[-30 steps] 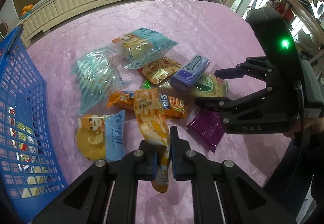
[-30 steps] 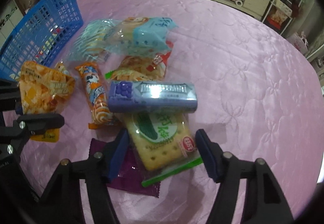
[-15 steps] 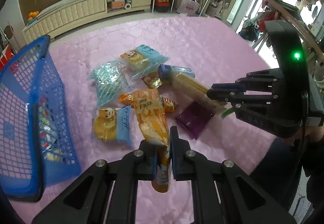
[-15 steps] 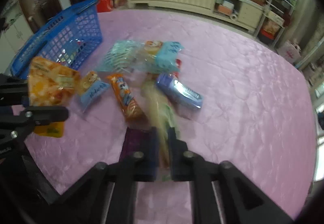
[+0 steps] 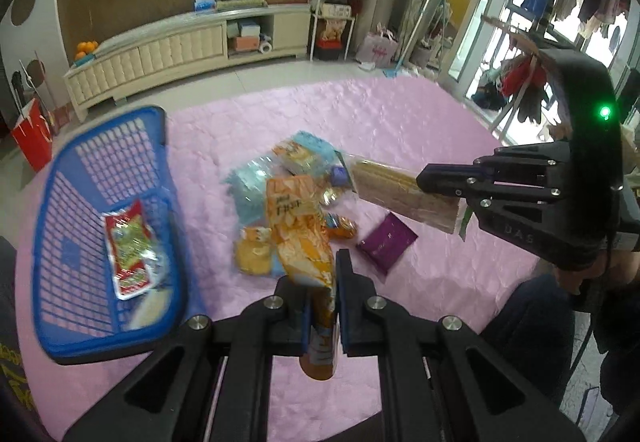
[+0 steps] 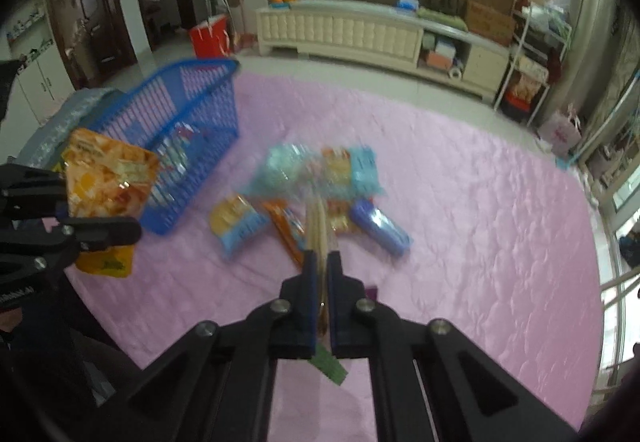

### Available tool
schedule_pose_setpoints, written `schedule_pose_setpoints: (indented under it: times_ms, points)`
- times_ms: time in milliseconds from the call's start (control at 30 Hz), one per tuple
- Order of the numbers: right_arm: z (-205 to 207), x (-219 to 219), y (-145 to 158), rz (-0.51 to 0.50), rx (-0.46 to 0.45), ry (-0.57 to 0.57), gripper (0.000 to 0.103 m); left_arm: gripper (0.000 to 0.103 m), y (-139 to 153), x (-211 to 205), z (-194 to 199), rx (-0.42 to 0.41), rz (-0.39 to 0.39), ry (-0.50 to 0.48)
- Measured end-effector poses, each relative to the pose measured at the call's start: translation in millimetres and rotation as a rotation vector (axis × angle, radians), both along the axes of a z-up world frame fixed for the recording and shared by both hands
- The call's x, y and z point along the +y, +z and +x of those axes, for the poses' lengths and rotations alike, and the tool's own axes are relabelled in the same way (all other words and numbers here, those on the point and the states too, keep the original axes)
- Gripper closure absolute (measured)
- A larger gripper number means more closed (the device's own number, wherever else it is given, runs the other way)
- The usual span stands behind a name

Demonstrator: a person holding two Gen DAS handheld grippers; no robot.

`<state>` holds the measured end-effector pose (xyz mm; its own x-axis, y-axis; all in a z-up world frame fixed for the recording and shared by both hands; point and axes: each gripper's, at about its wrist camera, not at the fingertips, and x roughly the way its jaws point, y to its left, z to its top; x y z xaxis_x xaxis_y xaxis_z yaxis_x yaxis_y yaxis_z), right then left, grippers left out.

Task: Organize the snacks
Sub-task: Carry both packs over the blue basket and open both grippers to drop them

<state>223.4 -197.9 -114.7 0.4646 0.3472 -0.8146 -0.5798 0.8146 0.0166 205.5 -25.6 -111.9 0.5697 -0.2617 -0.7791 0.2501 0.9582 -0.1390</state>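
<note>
- The left gripper (image 5: 322, 274) is clamped on an orange snack packet (image 5: 298, 226); the packet's lower end hangs out below the pads and its upper part stands out ahead of the fingertips
- The right gripper (image 6: 322, 262) is closed tight on a cracker pack (image 5: 400, 190), which it grips by one end so that the pack sticks out ahead of the fingertips, with a green strip of wrapper (image 6: 330, 366) poking out behind the pads
- Both packs are held clear of the pink tablecloth (image 5: 400, 122)
- A blue basket (image 5: 52, 210) stands to the left of the left gripper, just beside it, with a red-edged sachet (image 5: 130, 250) lying on its floor
- In the right wrist view the same basket (image 6: 192, 90) is ahead and to the left of the right gripper, beyond the left gripper (image 6: 100, 218) and its orange packet
- Ahead of both grippers a loose heap of snacks lies on the cloth: a pale blue bag (image 5: 248, 186), a yellow cake pack with a blue end (image 5: 256, 256), a thin orange bar (image 6: 286, 230), a blue gum box (image 6: 380, 228)
- A purple sachet (image 5: 386, 240) lies flat between the two grippers, below the raised cracker pack
- The heap is blurred in the right wrist view, so its smaller packs cannot be told apart there
</note>
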Motion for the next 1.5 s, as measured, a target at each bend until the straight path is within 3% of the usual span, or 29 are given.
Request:
schedule_pose_setpoints:
  times_ms: [300,500,767,1133,1200,1267,1500]
  points:
    - [-4.6,73.8,60.4,0.061,-0.104,0.097,0.097,0.094,36.6,72.8,-6.4,-0.043,-0.009,0.076]
    - [-0.5,120.2,71.3,0.091,-0.117,0.158,0.097,0.094,40.7,123.8,-6.3,-0.033,0.013,0.130]
    - [3.4,181.5,60.8,0.111,-0.075,0.242,0.097,0.094,20.6,172.1,3.7,0.013,-0.003,0.182]
    - [-3.8,220.4,16.8,0.053,0.032,0.276,0.097,0.093,-13.8,190.2,7.8,0.079,-0.026,0.196]
    - [-5.8,222.9,14.2,0.039,0.035,0.271,0.096,0.088,-14.9,189.3,7.1,0.080,-0.031,0.193]
    - [-8.3,222.5,15.6,0.036,0.034,0.273,0.096,0.070,-15.1,190.9,4.6,0.073,-0.027,0.202]
    - [-12.7,228.7,14.4,0.032,0.069,0.283,0.096,0.065,-3.7,190.8,-6.9,0.040,-0.009,0.211]
